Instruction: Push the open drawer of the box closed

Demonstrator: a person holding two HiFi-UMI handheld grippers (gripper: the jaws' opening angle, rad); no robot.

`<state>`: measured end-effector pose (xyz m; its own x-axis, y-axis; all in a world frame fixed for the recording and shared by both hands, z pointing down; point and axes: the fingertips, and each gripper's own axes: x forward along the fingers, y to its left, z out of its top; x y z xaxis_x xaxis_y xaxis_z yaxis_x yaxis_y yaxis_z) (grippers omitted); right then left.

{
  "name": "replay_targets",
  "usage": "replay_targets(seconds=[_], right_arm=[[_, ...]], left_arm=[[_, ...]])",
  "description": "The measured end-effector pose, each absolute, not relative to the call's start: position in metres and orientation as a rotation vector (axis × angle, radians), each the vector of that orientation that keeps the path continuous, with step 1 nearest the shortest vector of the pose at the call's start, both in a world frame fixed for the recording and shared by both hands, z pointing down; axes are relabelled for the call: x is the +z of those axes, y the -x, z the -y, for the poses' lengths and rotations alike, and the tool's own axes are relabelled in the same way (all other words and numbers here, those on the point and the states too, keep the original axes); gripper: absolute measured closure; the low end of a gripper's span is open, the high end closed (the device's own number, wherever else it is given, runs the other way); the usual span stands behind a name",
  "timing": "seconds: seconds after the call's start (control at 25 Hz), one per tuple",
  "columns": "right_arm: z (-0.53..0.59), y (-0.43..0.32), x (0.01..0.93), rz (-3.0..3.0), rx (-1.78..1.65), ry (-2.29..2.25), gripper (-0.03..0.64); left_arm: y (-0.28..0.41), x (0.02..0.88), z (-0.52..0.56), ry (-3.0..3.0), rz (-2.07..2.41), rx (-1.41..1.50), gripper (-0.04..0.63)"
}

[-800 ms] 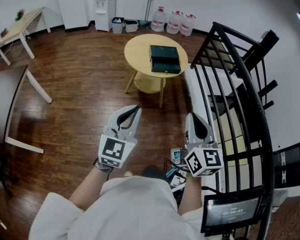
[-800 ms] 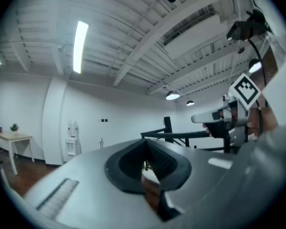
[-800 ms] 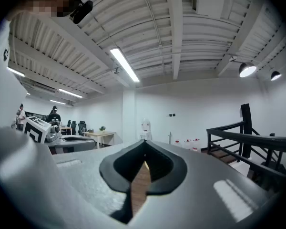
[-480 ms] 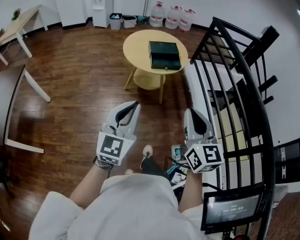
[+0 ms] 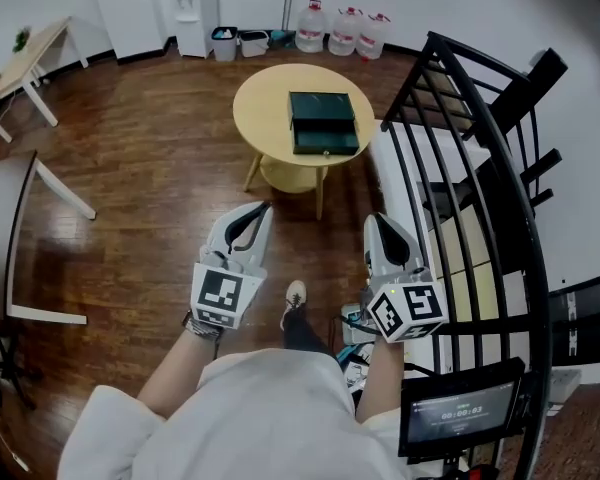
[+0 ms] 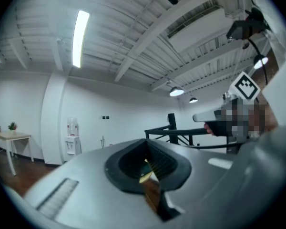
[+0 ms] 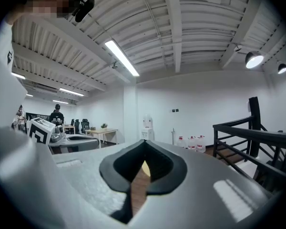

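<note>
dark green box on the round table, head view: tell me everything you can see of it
The dark green rectangular box lies flat near the middle of the round light wooden table, touching nothing else. Its drawer stands pulled out on the side toward the person, dark inside, with a small pale knob on its front. The finish looks matte; the material can't be told from this far.

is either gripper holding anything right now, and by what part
Nothing: the left gripper and right gripper are both shut and empty, short of the box.
</note>
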<state>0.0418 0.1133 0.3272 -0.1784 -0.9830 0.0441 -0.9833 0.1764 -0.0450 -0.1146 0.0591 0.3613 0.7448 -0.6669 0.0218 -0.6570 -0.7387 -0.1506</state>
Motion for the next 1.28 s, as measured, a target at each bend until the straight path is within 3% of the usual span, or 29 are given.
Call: replay_targets(seconds=[0.68,1.28], right_arm=[[0.045,-0.142,0.326,2.435,0.109,-1.942,0.615],[0.082,-0.155,0.369,2.302,0.292,-1.992,0.615]], left_arm=[[0.007,0.365,0.097,2.851,-1.164,-0.183,0.588],[0.011,0.402,0.127,2.928,-1.172,-0.316,0.586]])
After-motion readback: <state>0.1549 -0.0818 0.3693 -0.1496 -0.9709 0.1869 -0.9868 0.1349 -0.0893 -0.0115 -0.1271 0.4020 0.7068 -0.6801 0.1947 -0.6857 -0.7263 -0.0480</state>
